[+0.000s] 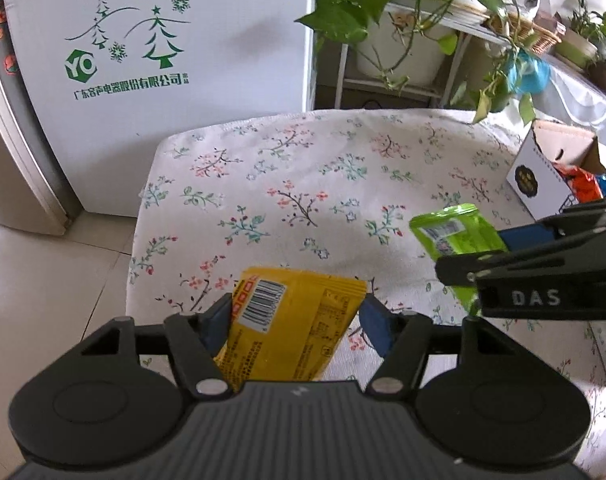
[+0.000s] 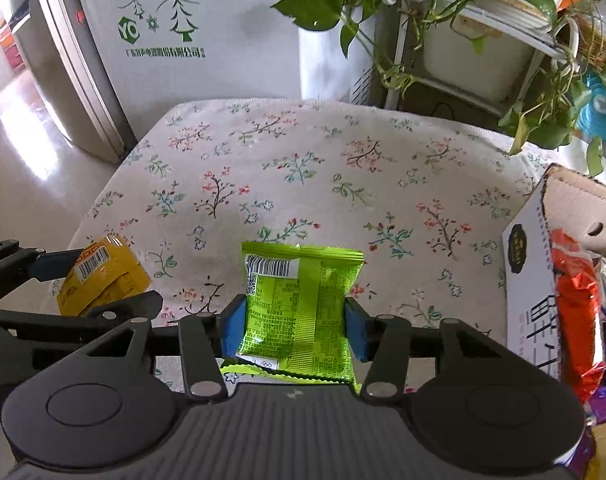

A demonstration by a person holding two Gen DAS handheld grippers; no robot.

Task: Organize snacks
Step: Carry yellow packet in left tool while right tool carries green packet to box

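The left gripper (image 1: 295, 316) sits nearest in its own view, its blue pads pressed on both sides of a yellow packet (image 1: 291, 320) whose barcode end points away from the camera. The packet is held above the near left part of a floral cloth (image 1: 303, 184) covering the table.

To its right, the right gripper (image 2: 295, 328) is clamped narrow on a green packet (image 2: 299, 304), barcode end also facing away, the pads denting its sides. This packet hangs over the near middle of the cloth. In the left view the green packet (image 1: 455, 236) shows at the right edge, sticking out of the right gripper's dark fingers; in the right view the yellow packet (image 2: 103, 276) shows at the left edge.

At the right edge of the table stands an open white box (image 2: 531, 276) with an orange packet (image 2: 575, 312) and other wrappers inside. Beyond the far edge are a white fridge (image 1: 163, 52) at the left and potted plants (image 1: 383, 12) on a rack at the right.
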